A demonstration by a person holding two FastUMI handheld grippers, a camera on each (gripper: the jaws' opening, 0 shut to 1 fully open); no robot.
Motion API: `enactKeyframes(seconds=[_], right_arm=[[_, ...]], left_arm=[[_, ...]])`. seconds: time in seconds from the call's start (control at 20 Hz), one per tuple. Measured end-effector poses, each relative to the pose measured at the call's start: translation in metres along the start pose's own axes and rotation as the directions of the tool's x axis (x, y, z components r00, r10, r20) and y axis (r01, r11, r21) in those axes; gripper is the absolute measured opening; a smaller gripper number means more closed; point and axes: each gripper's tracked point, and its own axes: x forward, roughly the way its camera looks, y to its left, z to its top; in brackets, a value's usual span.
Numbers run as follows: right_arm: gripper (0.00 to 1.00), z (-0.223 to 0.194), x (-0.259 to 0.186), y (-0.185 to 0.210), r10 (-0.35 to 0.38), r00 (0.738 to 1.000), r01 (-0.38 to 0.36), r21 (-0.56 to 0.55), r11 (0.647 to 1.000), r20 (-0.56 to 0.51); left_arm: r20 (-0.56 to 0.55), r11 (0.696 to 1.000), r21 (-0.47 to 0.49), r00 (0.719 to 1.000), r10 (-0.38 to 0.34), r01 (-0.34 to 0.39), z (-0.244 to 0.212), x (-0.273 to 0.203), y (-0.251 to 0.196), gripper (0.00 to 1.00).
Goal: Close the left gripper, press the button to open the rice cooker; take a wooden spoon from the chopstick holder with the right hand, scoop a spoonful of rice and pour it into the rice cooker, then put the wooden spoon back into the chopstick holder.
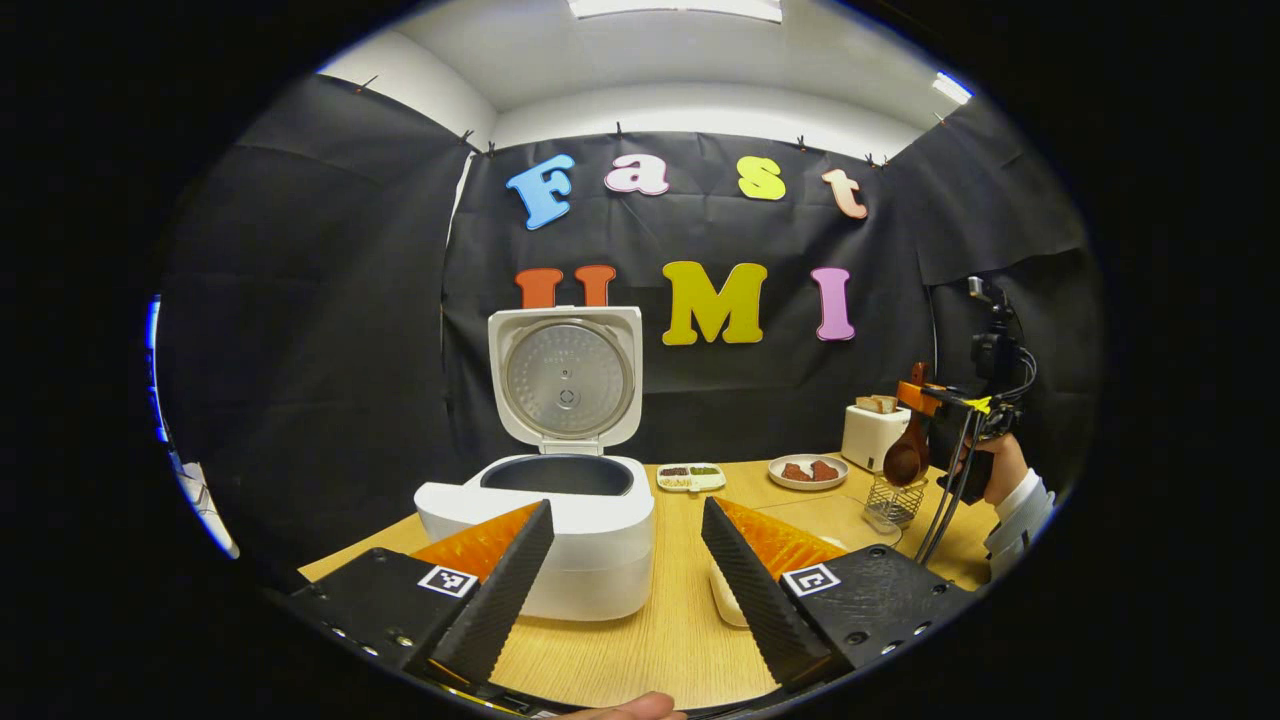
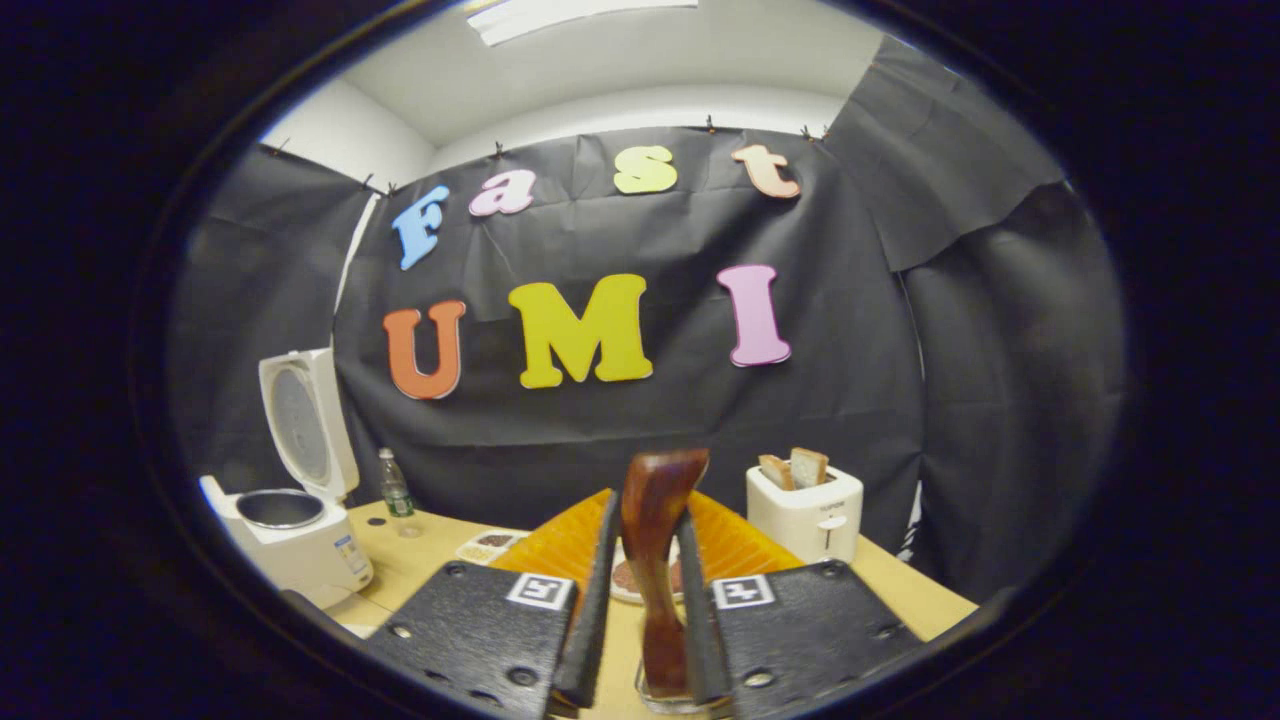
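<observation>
Square printed marker tags on gripper bodies, no readable brand. Left gripper [image 1: 625,560] fingers spread apart, empty; rice cooker [image 1: 560,520] just ahead on desk [image 1: 680,640], lid up, pot contents unseen. Right gripper [image 2: 645,600] clamped on wooden spoon [image 2: 655,520] handle, spoon above wire chopstick holder [image 1: 893,500]. Toaster [image 2: 805,512] ahead-right, bread in slots; plate [image 1: 808,472] with brown food nearby.

A white toaster [image 2: 806,512] holding bread stands on the table [image 1: 680,630] near a water bottle [image 2: 394,483].
</observation>
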Motion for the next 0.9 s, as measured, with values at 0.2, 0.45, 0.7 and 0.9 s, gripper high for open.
enactKeyframes(seconds=[0.2,0.45,0.7,0.9], right_arm=[[0.82,0.006,-0.002,-0.025,-0.089,0.996,0.090,0.034,0.995,-0.021],[0.96,-0.008,-0.032,-0.036,-0.241,0.958,0.241,-0.022,0.970,-0.152],[1.00,-0.009,-0.079,0.008,-0.203,0.966,0.224,0.122,0.967,-0.162],[1.00,0.008,-0.119,0.007,-0.282,0.958,0.282,-0.006,0.959,-0.056]], left_arm=[[0.010,1.000,-0.004,1.000,-0.002,0.002,0.005,-0.001,-0.002,0.95],[0.022,1.000,-0.004,1.000,0.014,-0.014,0.016,0.006,0.006,0.95],[0.036,0.999,-0.050,0.999,0.018,-0.016,0.028,0.021,0.019,0.95],[0.051,0.998,-0.058,0.998,0.031,-0.028,0.045,0.036,0.039,0.95]])
